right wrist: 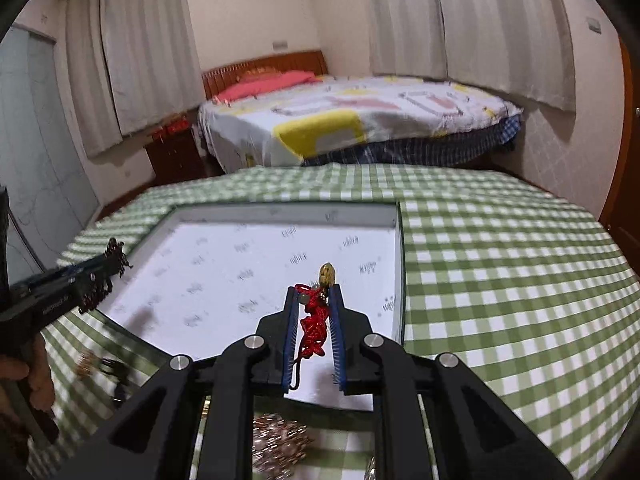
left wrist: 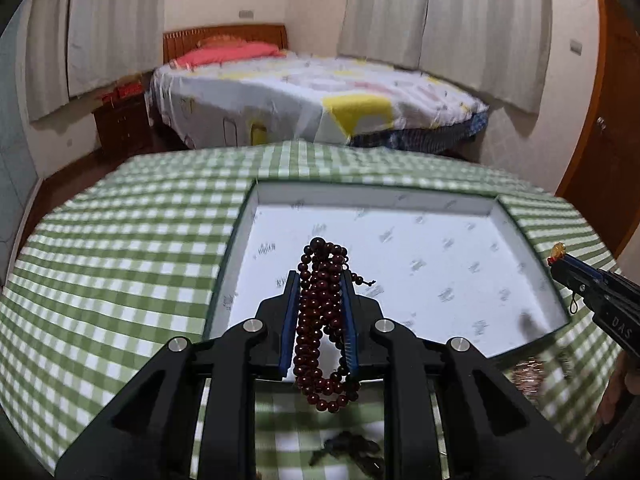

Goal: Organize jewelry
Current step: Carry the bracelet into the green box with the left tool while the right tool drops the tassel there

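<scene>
Your left tongs point(left wrist: 320, 300) clamp the bead strand point(left wrist: 322, 320); right tongs point(right wrist: 314, 316) clamp the red-corded charm point(right wrist: 314, 320). Dangling loops may snag the tray point(left wrist: 372, 198) rim.

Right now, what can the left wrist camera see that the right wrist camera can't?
Only the left wrist view shows the whole dark red bead string in the left gripper. Only the right wrist view shows the red cord of the gold charm in the right gripper. Both show the white tray, green checked cloth and bed.
</scene>
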{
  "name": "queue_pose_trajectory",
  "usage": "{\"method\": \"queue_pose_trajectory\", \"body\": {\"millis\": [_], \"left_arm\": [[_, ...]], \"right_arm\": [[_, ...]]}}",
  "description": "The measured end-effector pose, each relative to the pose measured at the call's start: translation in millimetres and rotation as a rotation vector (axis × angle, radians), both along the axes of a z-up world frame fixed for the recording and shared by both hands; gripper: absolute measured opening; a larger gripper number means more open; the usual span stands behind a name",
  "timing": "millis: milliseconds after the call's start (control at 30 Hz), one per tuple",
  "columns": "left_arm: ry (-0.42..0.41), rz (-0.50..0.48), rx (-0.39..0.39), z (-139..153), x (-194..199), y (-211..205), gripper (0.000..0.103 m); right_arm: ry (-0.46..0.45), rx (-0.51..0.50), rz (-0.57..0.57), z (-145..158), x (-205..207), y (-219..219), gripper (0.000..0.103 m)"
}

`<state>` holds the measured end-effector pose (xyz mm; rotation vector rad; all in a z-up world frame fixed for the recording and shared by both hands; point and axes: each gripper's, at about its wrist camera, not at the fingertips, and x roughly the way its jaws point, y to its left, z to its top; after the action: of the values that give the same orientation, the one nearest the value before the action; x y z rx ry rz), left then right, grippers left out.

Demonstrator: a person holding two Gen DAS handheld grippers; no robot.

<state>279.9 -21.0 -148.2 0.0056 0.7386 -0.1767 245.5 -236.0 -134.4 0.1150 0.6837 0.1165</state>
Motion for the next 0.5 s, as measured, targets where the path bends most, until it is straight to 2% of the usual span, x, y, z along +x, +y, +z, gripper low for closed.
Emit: {"method": "queue_pose_trajectory", "body": {"millis": [133, 400, 500], "left_arm": [[0.043, -0.003, 0.029, -20, 12, 1, 0.020], [0.105, -0.011, 0.044, -41, 27, 5, 0.020], [0.105, 0.000, 0.032, -42, 28, 7, 0.025]], "right_arm": [[0.063, -0.019, 0.002, -21, 13, 1, 0.016], [0.110, -0.038, 0.022, -31, 23, 2, 0.016], [0.123, -0.039, 0.022, -33, 26, 2, 0.021]]}}
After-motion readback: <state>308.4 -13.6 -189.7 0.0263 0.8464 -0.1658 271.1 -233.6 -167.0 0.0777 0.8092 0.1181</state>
